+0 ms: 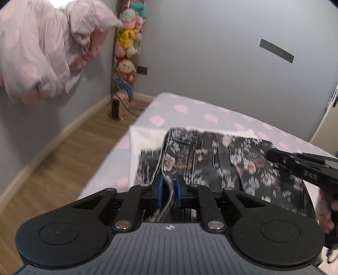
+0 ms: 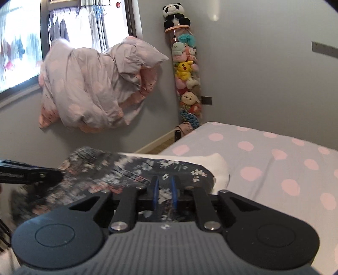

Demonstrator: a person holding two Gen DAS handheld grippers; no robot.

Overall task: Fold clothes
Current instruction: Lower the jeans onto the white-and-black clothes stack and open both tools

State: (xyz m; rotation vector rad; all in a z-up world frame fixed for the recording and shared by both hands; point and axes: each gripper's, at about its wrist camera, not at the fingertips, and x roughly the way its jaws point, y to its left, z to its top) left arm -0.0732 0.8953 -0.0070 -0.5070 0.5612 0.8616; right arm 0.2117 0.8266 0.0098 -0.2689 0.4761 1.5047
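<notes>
Clearly pinched on cloth, both tools. Left gripper (image 1: 169,186): blue pads drawn narrow, clamped on a bunched edge of the dark floral garment (image 1: 211,160), striped seam running down between the fingers. Right gripper (image 2: 164,190): likewise narrow, floral fabric caught between its blue pads. Garment stretched between the two, partly lifted, partly blurred, over the near corner of the bed (image 2: 274,169), above a white folded cloth (image 1: 145,137) lying at the bed's corner beside the wooden floor (image 1: 63,158). Bed covered by a pale lilac sheet with pink dots. Seen from the left wrist: the right tool entering from the right edge, a hand (image 1: 326,213) gripping its handle. Seen from the right wrist: the left tool's black body coming in from the left edge, close against the garment. Farther back: a bundled dotted duvet (image 2: 90,88) against the wall under the window, and a tall clear tube of plush toys (image 2: 187,74) in the room corner, a panda (image 2: 175,14) seated on top.
</notes>
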